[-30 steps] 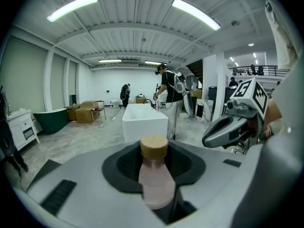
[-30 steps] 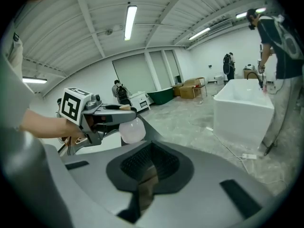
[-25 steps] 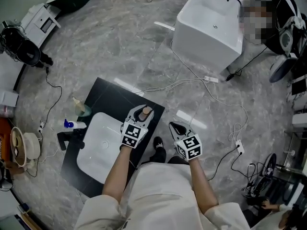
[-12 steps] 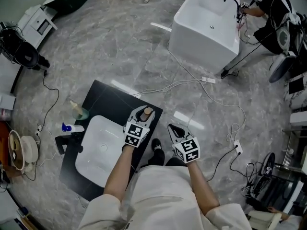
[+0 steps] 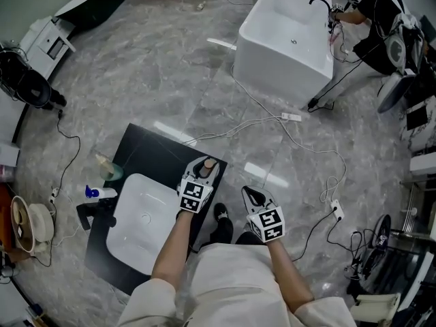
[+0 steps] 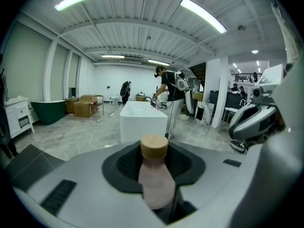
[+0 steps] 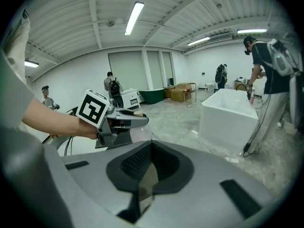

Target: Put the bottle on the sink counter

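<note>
Only the wooden cap and pale pink shoulders of the bottle (image 6: 154, 182) show. Its base is hidden inside the left tool (image 5: 203, 167), whose jaws clamp it over the dark worktop's (image 5: 146, 148) near corner. The right tool (image 5: 251, 195) hangs beside it, jaws together and empty.

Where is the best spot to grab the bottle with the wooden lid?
Squeeze the bottle round its fat pink middle, below the wooden lid, coming in from both sides. The middle is round and wide, so fingers sit snug there, just as the left gripper holds it.
</note>
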`<state>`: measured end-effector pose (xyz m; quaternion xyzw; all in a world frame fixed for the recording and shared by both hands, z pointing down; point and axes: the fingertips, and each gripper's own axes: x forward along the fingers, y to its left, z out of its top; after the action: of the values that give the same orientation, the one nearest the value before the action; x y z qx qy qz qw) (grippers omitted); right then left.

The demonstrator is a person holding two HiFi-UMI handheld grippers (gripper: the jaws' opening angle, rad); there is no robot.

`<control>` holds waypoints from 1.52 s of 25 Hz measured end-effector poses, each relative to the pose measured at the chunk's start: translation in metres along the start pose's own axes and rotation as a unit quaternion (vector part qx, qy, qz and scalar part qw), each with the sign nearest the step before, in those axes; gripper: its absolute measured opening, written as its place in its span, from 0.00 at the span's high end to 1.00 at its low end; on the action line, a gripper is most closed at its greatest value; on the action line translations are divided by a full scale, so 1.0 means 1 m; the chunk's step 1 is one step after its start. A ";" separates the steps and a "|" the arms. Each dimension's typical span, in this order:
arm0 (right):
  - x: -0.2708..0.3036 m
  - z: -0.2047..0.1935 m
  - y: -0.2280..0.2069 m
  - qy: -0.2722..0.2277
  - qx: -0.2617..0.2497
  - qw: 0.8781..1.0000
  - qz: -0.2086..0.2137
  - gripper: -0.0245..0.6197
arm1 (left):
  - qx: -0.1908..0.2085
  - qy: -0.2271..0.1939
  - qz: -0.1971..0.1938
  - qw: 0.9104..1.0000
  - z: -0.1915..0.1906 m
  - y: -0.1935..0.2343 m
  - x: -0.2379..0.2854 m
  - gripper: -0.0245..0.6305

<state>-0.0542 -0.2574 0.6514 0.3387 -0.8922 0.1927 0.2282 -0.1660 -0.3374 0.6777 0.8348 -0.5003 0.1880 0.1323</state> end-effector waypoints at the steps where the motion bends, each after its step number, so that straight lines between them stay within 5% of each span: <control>1: -0.002 -0.001 -0.001 0.000 0.001 1.000 -0.002 0.95 | 0.001 0.001 0.002 1.000 -0.003 0.001 0.002 0.77; 22: -0.004 -0.009 0.001 0.003 0.002 1.000 0.002 0.95 | 0.025 -0.006 0.015 1.000 -0.015 -0.002 0.001 0.77; 31: 0.000 -0.012 0.004 0.001 0.005 1.000 0.011 0.95 | 0.031 0.013 0.050 0.998 -0.017 0.004 0.000 0.75; 38: 0.003 -0.002 0.008 -0.008 0.003 1.000 0.030 0.95 | -0.016 0.009 0.075 0.997 -0.023 0.011 -0.023 0.68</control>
<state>-0.0611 -0.2528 0.6531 0.3144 -0.9031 0.1993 0.2141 -0.1895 -0.3153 0.6885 0.7910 -0.5631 0.1971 0.1358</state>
